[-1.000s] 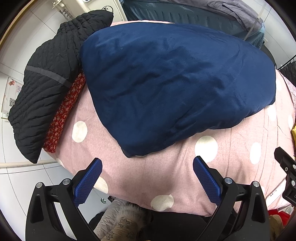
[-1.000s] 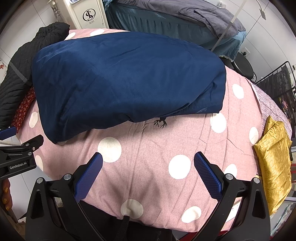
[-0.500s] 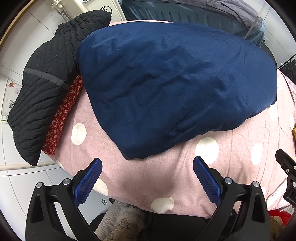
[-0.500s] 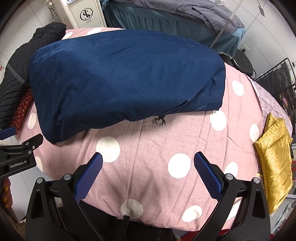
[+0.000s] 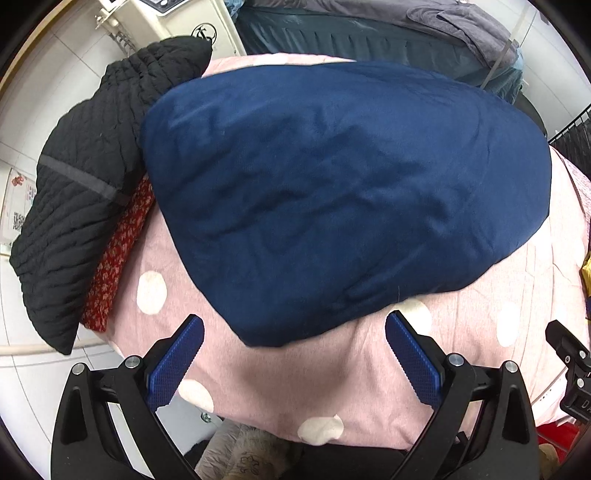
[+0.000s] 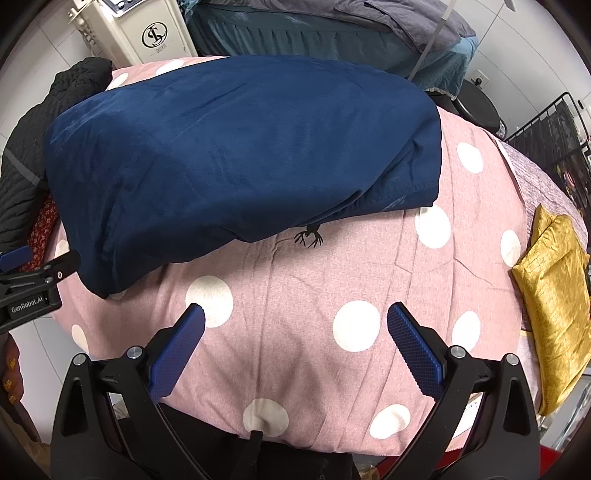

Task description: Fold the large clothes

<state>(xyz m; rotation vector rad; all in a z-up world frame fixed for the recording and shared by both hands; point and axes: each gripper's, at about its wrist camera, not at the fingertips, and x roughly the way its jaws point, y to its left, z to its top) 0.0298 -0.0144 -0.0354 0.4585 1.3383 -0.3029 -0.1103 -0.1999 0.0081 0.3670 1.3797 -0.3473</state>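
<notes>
A large navy blue garment point(image 5: 332, 192) lies folded into a thick pad on the pink polka-dot cover point(image 5: 354, 376); it also shows in the right wrist view point(image 6: 236, 155), with layered edges at its right corner. My left gripper point(image 5: 293, 332) is open and empty, just short of the garment's near corner. My right gripper point(image 6: 295, 321) is open and empty above bare pink cover point(image 6: 303, 295), in front of the garment's near edge. The left gripper's side shows at the left edge of the right wrist view point(image 6: 33, 291).
A black quilted jacket point(image 5: 85, 184) and a red floral cloth point(image 5: 118, 254) lie left of the navy garment. A folded gold cloth point(image 6: 550, 280) sits at the right. A white appliance point(image 6: 147, 33) and a dark bed point(image 6: 332, 33) stand behind.
Both grippers have drifted slightly forward toward the navy garment, which looms a little larger. Both stay open and empty. The garment has not moved.
</notes>
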